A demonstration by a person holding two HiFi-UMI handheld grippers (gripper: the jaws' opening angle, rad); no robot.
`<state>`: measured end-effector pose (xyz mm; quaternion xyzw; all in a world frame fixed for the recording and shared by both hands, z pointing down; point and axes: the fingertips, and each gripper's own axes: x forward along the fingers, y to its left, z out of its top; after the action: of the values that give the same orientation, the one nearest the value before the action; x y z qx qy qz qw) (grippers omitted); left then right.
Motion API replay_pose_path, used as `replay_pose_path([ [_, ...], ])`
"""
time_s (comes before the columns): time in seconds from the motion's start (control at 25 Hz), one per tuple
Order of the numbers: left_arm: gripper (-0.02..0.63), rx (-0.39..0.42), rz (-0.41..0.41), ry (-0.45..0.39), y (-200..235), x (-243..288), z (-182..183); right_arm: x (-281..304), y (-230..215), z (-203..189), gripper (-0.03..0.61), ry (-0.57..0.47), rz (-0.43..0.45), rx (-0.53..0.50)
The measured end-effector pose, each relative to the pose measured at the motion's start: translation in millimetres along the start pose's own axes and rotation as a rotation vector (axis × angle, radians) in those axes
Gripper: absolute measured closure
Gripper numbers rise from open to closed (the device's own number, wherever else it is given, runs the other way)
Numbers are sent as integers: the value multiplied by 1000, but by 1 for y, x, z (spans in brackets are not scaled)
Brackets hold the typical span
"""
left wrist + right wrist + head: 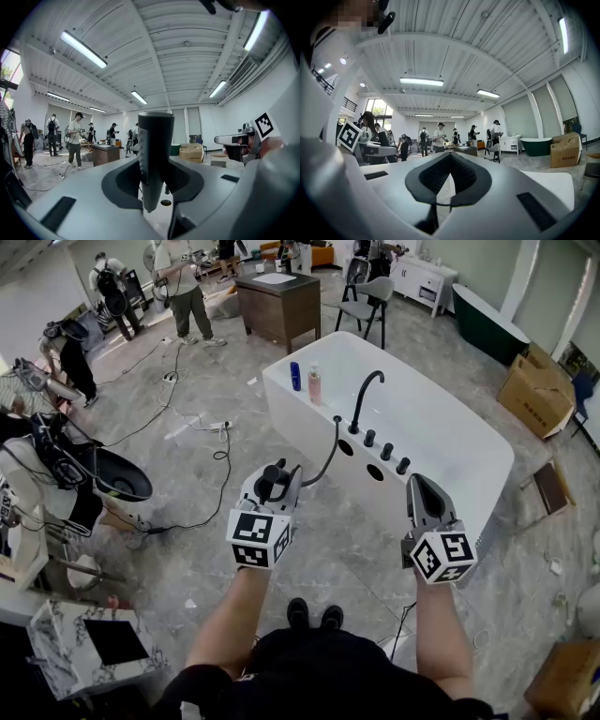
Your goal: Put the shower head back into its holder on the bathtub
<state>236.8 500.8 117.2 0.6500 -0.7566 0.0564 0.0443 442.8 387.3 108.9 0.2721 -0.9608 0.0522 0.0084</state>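
The black shower head (154,145) stands upright between the jaws of my left gripper (272,476), held off the tub out in front of me. Its dark hose (327,454) curves from it up to the near edge of the white bathtub (459,432). On that edge stand a black arched spout (366,395) and a row of black knobs (385,449), with two dark oval openings just below them on the tub's side; which part is the holder I cannot tell. A blue bottle (295,376) and a pink bottle (314,385) sit at the tub's far left corner. The tub rests on a grey marbled floor (187,549) in a big hall with a white ribbed ceiling and strip lights (84,49). A brown cabinet (278,304), a grey chair (367,298), a dark green tub (487,322), cardboard boxes (536,390) and several people stand well beyond. My left gripper's jaws are partly apart and clamped on the shower head's handle, which fills the gap between their pads. My right gripper (449,183) hangs beside it, near the tub's front, jaws pressed together with nothing in them.
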Motion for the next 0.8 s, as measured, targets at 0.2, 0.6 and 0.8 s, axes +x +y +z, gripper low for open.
replay_pose_path([
  [0.2,485,-6,11,2,-4,-7,-1,-10,2,0,568,-3,11,-3],
  [0.6,485,-14,21,1,-15,-9,4,-21,-6,1,568,-7,28,15],
  [0.8,485,-8,19,-17,-24,-11,9,-27,-16,-6,566,-7,30,31],
])
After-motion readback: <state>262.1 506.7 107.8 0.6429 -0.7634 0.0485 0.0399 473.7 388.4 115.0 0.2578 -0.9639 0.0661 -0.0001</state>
